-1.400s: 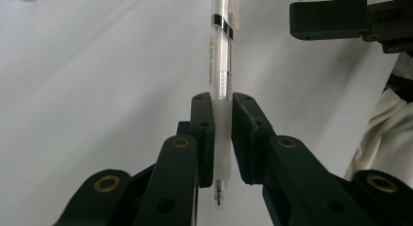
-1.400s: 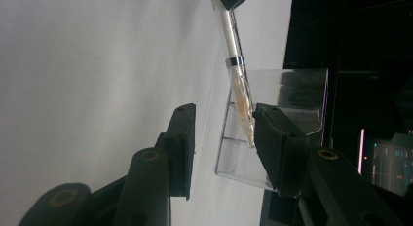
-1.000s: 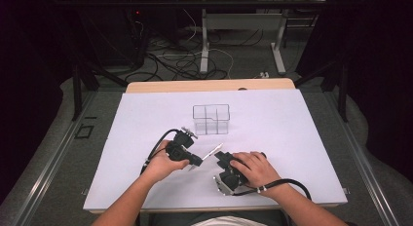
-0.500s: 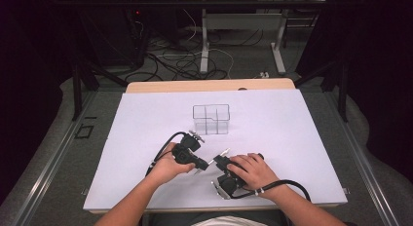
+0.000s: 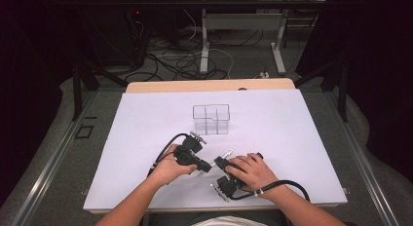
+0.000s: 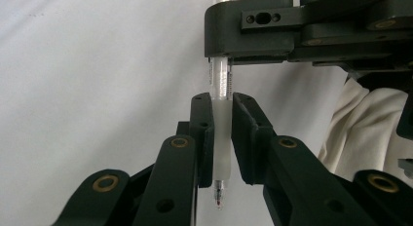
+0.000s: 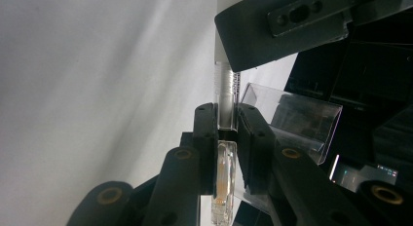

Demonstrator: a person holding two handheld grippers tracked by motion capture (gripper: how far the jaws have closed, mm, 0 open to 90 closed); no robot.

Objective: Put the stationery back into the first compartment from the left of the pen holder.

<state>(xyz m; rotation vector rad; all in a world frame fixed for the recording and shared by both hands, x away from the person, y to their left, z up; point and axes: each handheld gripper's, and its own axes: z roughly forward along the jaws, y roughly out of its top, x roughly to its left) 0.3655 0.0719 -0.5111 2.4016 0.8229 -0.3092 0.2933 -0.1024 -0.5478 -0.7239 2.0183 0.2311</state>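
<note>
Pen [image 6: 221,119] pinched betw. both grippers' nearly closed fingers, left [image 6: 222,138] on frosted grip, right [image 7: 225,143] on clear barrel.

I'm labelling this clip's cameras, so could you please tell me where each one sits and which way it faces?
High view: above the person's side, facing forward and down on the table; forearms, both hands.
Left gripper view: on the left gripper, along its jaws clamping the pen.
Right gripper view: on the right gripper, likewise.
Shared: both gripper views show that pen.

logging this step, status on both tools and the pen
Left tool shut on clear plastic pen. Right tool shut on same pen's other end. Clear divided box beyond, nothing in the way.
</note>
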